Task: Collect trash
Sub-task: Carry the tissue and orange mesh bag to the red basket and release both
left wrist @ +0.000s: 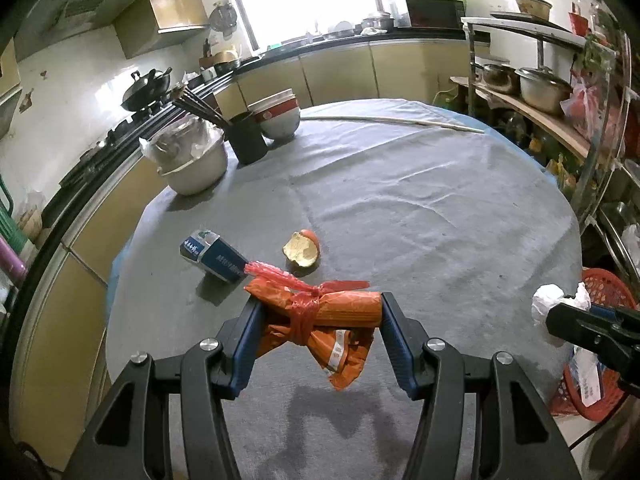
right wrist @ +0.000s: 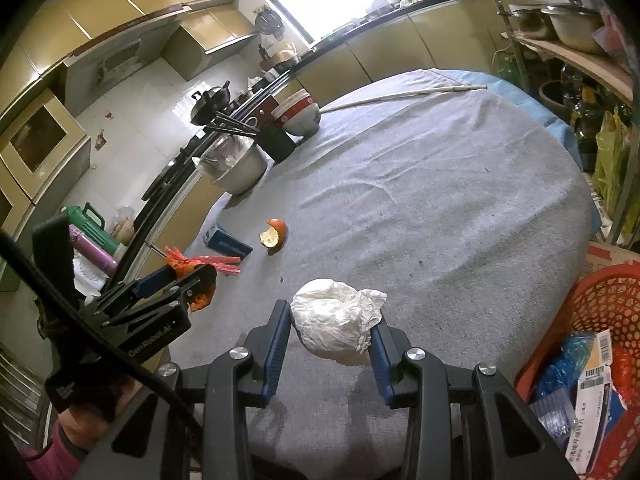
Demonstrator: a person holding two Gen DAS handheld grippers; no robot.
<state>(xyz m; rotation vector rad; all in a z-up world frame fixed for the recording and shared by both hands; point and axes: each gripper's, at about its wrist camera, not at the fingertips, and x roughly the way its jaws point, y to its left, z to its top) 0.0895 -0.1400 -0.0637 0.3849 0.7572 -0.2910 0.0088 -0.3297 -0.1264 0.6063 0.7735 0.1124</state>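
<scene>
Carrying is the step you are in: both of your tools are loaded above the grey-clothed bench (left wrist: 400, 200), and nothing in them has reached the red basket (right wrist: 600, 304) yet.

Start at your left. Your left hand-held gripper (left wrist: 316, 312) is closed part-way on an orange wrapper bundle (left wrist: 336, 312) tied with a strip of red plastic; the blue pads press its two ends, and the loose crumpled part hangs below the jaws, clear of the cloth, with its shadow beneath. Just beyond it on the bench lie a blue carton (left wrist: 216, 256) on its side and, to its right, a piece of orange peel (left wrist: 302, 249); both look like trash not yet collected.

Further right, your right hand-held gripper (right wrist: 332, 328) is clamped on a crumpled white paper ball (right wrist: 336, 320), which bulges above the pads and seems lifted off the cloth. The basket stands at the far right, beside the bench edge and lower than it, already holding a blue bag and labelled packaging.

The next move probably calls for swinging the right tool over the basket rim and opening it there, then bringing the left across the bench to do the same. Keep the hanging wrapper from dragging on the cloth, and expect the light paper to cling to a pad.
</scene>
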